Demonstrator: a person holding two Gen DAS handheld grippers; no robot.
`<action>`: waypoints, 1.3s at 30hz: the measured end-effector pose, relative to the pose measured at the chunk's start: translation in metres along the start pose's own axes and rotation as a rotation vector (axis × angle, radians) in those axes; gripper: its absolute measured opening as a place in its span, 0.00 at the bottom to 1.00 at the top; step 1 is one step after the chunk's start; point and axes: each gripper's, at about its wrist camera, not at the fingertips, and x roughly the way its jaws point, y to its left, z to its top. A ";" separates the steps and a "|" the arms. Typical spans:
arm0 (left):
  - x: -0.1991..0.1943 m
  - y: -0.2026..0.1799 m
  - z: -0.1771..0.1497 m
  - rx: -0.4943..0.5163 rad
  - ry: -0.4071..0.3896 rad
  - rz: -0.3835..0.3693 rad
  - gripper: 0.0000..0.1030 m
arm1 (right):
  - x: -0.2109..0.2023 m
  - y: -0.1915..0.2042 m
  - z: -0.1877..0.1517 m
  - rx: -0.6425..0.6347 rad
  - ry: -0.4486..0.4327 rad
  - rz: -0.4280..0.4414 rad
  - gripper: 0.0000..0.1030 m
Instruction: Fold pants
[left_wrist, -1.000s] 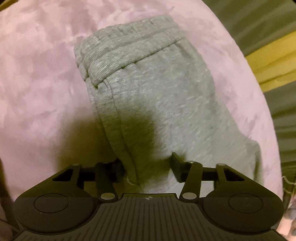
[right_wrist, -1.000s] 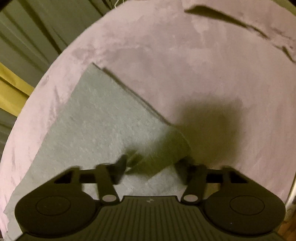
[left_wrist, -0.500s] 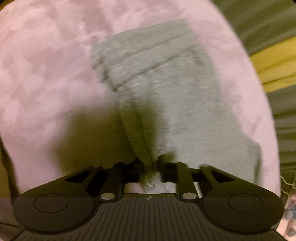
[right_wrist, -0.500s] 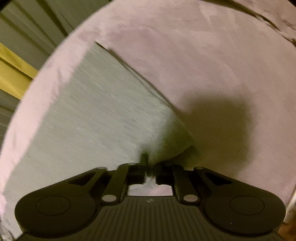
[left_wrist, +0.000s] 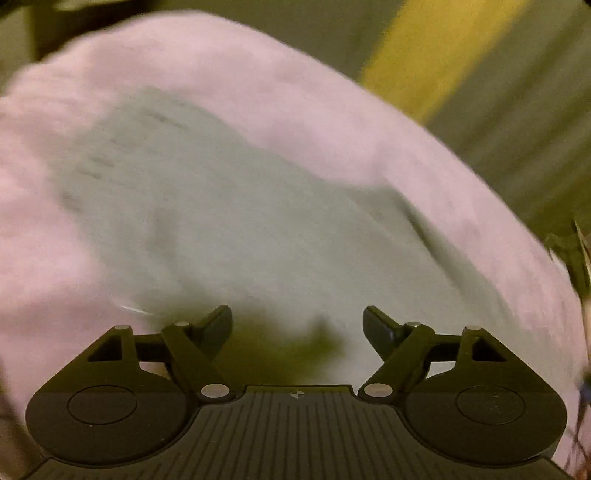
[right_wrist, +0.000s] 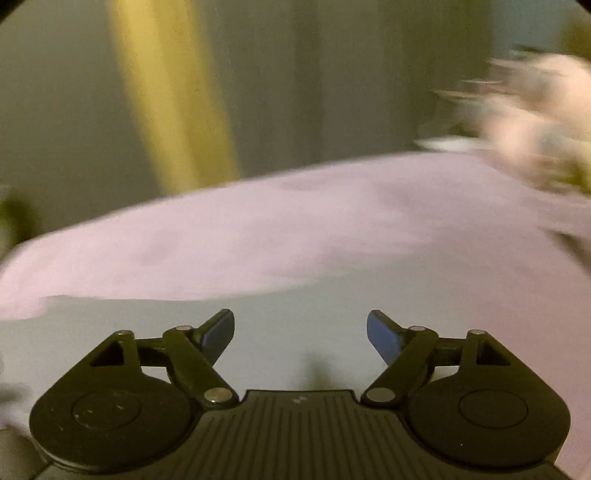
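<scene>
Now released: left gripper (left_wrist: 297, 323) and right gripper (right_wrist: 301, 328) jaws just sprung wide, nothing between; unpinned pants (left_wrist: 229, 229) fold possibly slumping open.

Pants (left_wrist: 236, 221) spread flat on the bed cover (left_wrist: 258, 85), filling the middle of the left wrist view, cover showing to the left, behind and to the right. Left gripper (left_wrist: 297, 325) above the near part of the pants. In the right wrist view, right gripper (right_wrist: 300, 330) over the pants' far edge, bare cover beyond, curtain (right_wrist: 314, 81) behind.
</scene>
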 end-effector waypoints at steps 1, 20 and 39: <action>0.014 -0.010 -0.005 0.025 0.026 -0.005 0.78 | 0.013 0.018 -0.001 0.008 0.026 0.073 0.77; 0.039 -0.016 -0.004 0.398 -0.134 0.221 0.75 | 0.225 0.279 0.022 -0.038 0.456 0.434 0.40; 0.062 -0.018 0.005 0.352 -0.062 0.249 0.87 | 0.231 0.318 0.016 -0.141 0.504 0.360 0.13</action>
